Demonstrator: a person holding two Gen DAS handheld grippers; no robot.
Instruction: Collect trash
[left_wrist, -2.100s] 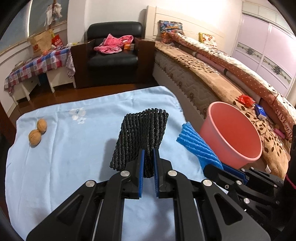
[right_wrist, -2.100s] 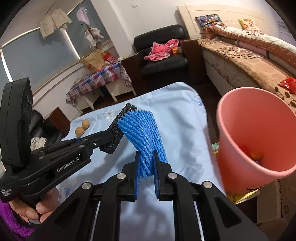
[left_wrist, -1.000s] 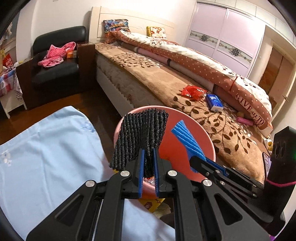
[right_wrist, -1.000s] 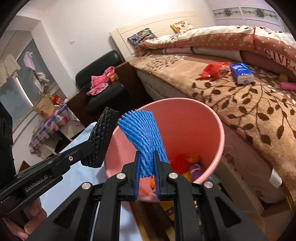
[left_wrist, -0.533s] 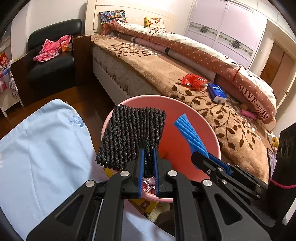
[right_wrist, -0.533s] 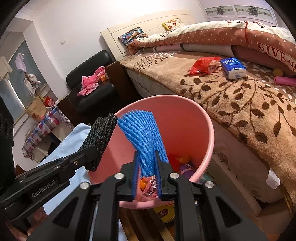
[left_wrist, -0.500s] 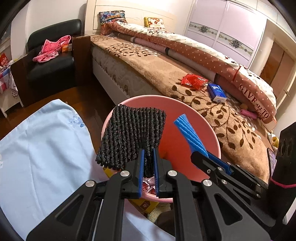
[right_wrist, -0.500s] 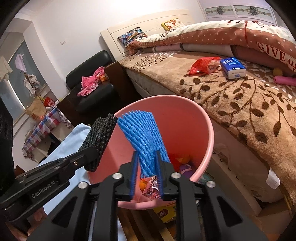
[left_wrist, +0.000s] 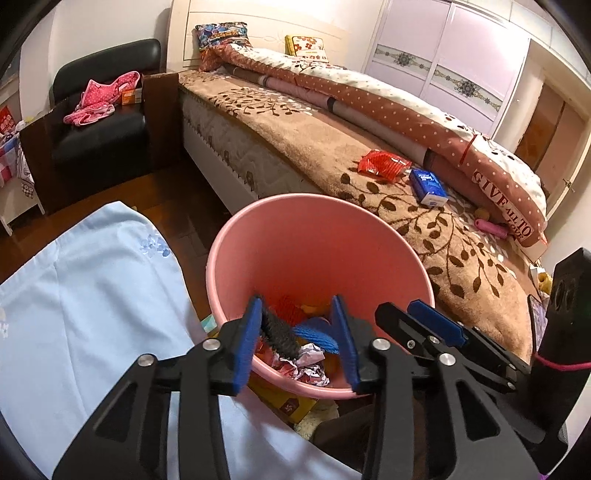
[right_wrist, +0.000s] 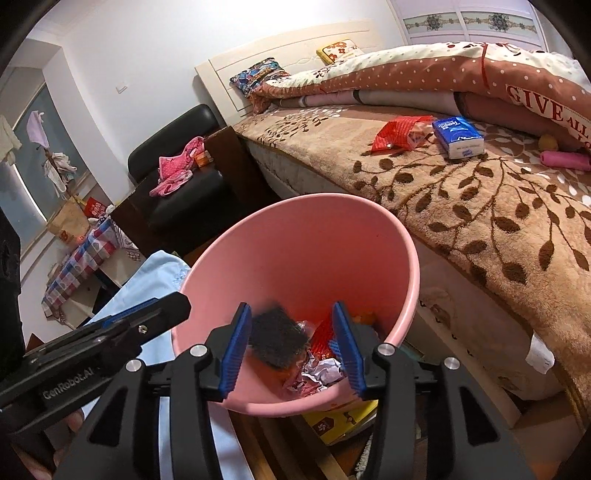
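The pink bin (left_wrist: 321, 197) stands below both grippers, between the table and the bed. My left gripper (left_wrist: 295, 306) hangs over its near rim; its jaws are opening and nothing is pressed between the blue pads. The black foam net (left_wrist: 279, 336) and the blue foam net (left_wrist: 317, 334) are loose inside the bin, on crumpled wrappers (left_wrist: 306, 365). My right gripper (right_wrist: 291, 310) is also over the bin (right_wrist: 295, 201); its jaws are opening with no grip. In its view the black net (right_wrist: 277, 341) is blurred, and only a blue edge shows by the right pad.
A bed with a brown leaf-patterned blanket (left_wrist: 461, 251) runs along the bin's far side, with a red wrapper (left_wrist: 384, 164) and a blue tissue pack (left_wrist: 428, 184) on it. The light blue tablecloth (left_wrist: 92, 295) lies at left. A yellow box (left_wrist: 288, 402) sits under the bin.
Both grippers have gone from shut to open. The black net has left the left jaws and the blue net the right jaws; both have dropped into the bin.
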